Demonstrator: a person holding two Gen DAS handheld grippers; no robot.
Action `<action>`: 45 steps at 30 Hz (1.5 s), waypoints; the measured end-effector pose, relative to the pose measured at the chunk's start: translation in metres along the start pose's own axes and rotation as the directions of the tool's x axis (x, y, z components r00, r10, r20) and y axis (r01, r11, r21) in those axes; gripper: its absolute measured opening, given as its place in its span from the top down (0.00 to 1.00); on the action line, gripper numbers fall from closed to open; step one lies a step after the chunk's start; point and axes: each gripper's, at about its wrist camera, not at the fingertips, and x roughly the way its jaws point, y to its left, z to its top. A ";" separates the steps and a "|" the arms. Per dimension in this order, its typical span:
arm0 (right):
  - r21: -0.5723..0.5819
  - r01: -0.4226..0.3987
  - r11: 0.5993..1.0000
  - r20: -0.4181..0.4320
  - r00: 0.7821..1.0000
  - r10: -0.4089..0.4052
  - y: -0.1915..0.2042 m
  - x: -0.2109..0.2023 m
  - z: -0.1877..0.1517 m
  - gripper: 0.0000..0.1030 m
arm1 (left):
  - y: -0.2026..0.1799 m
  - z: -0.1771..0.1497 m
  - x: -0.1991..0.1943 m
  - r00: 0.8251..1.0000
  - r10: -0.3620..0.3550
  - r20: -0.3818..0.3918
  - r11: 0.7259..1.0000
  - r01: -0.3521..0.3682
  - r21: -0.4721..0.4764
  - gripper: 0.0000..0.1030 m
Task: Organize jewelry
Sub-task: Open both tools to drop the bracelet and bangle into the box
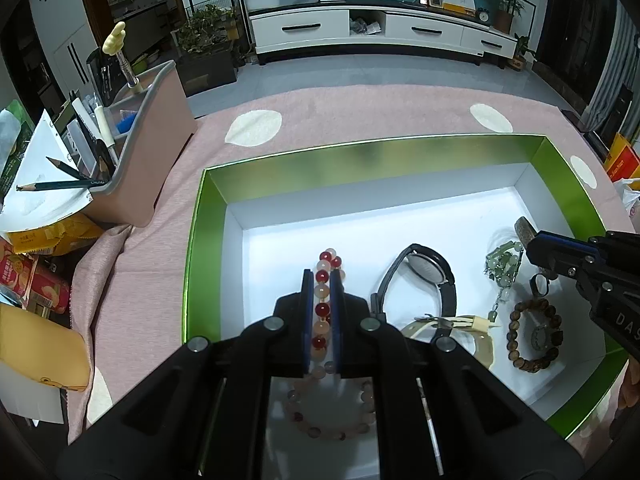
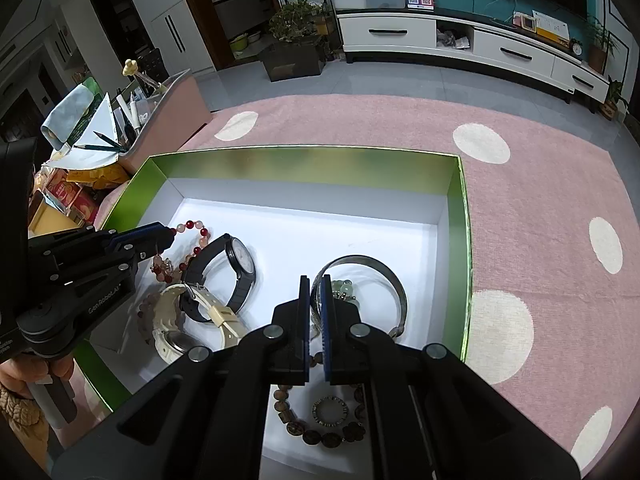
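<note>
A green box with a white floor (image 1: 400, 232) (image 2: 320, 216) holds the jewelry. My left gripper (image 1: 323, 276) is shut on a red-and-pink bead bracelet (image 1: 322, 310), which also shows in the right wrist view (image 2: 192, 227). My right gripper (image 2: 315, 282) is shut on a silver bangle (image 2: 384, 272), low over the box floor; it appears at the right of the left wrist view (image 1: 534, 240). In the box lie a black watch (image 1: 428, 270) (image 2: 240, 264), a cream watch (image 2: 180, 336), a green bead string (image 1: 502, 264), and a brown bead bracelet (image 1: 532, 336) (image 2: 320, 436).
The box sits on a pink cloth with white dots (image 1: 320, 112) (image 2: 540, 200). A pink organizer with pencils and pens (image 1: 152, 140) (image 2: 168, 108) stands at the left, with snack packets (image 1: 24, 276) beside it. A hand (image 2: 24, 380) holds the left gripper.
</note>
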 end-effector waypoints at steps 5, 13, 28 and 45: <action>-0.004 0.001 1.000 -0.004 1.000 -0.001 0.001 0.000 -0.001 0.96 | -0.001 0.000 0.001 1.000 0.009 -0.004 1.000 -0.009 0.006 0.93; -0.008 0.000 1.000 -0.012 1.000 0.000 0.002 0.001 -0.002 0.96 | -0.004 0.001 0.001 1.000 0.014 -0.008 1.000 -0.014 0.012 0.93; -0.015 0.004 1.000 -0.029 1.000 -0.005 0.004 0.002 -0.002 0.96 | -0.004 -0.001 0.002 1.000 0.019 -0.018 1.000 -0.018 0.020 0.93; -0.014 0.008 1.000 -0.036 0.999 -0.009 0.003 0.002 -0.003 0.96 | -0.005 -0.002 0.004 0.999 0.023 -0.036 0.999 -0.022 0.025 0.93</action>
